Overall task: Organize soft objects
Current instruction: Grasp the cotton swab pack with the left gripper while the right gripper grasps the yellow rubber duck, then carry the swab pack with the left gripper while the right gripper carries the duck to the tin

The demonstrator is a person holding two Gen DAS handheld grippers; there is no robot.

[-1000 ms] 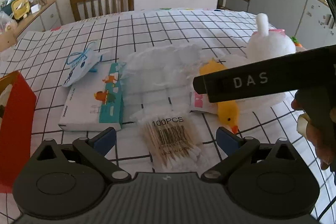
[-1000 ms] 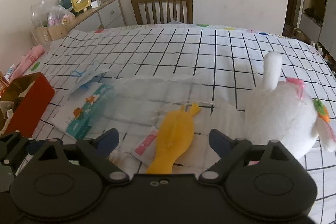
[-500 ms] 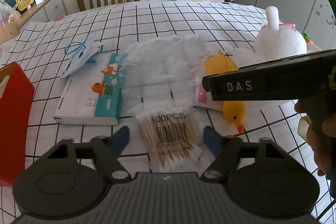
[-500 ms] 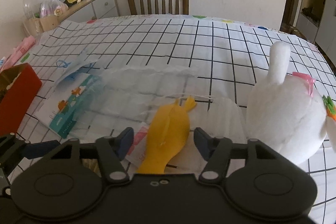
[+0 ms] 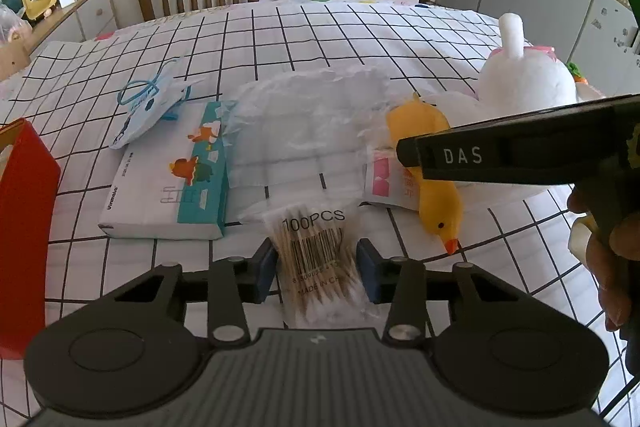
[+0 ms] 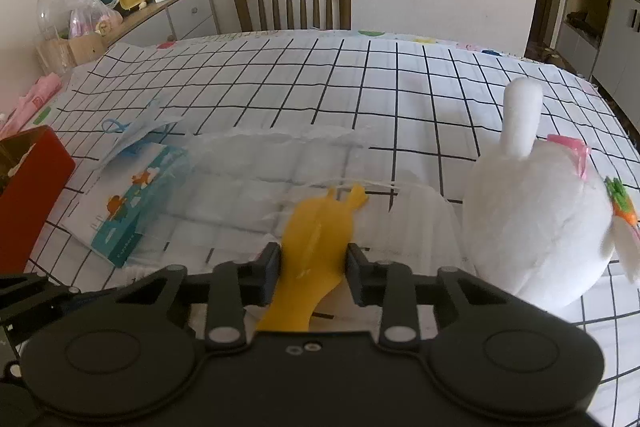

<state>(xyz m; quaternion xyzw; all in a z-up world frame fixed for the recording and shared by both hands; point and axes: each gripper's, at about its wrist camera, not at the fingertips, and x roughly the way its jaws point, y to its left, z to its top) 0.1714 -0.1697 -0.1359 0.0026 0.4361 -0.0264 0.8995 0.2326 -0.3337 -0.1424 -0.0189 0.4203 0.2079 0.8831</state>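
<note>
The left tongs (image 5: 316,269) have just been closing on a clear packet of cotton swabs (image 5: 318,259) and now grasp it, both blue pads pressed against the packet's sides. The packet lies flat on the desk (image 5: 360,39), which is covered by a white cloth with a black grid; its long axis runs straight away from the left tongs, with the printed "100PCS" end farthest from them and the white swab tips nearest. The right tongs (image 6: 314,269) have likewise just been closing and now clench the yellow rubber duck (image 6: 320,239) across its body. The duck lies lengthwise along the line of the right tongs: in the right wrist view its feet point toward the far side of the desk, and in the left wrist view its orange beak points toward the near edge. A crumpled clear plastic bag (image 5: 312,119) lies just beyond the swab packet. A tissue pack (image 5: 172,187) sits left of that bag, a white plush rabbit (image 6: 536,211) just right of the duck, and a red box (image 5: 24,219) at the far left edge
</note>
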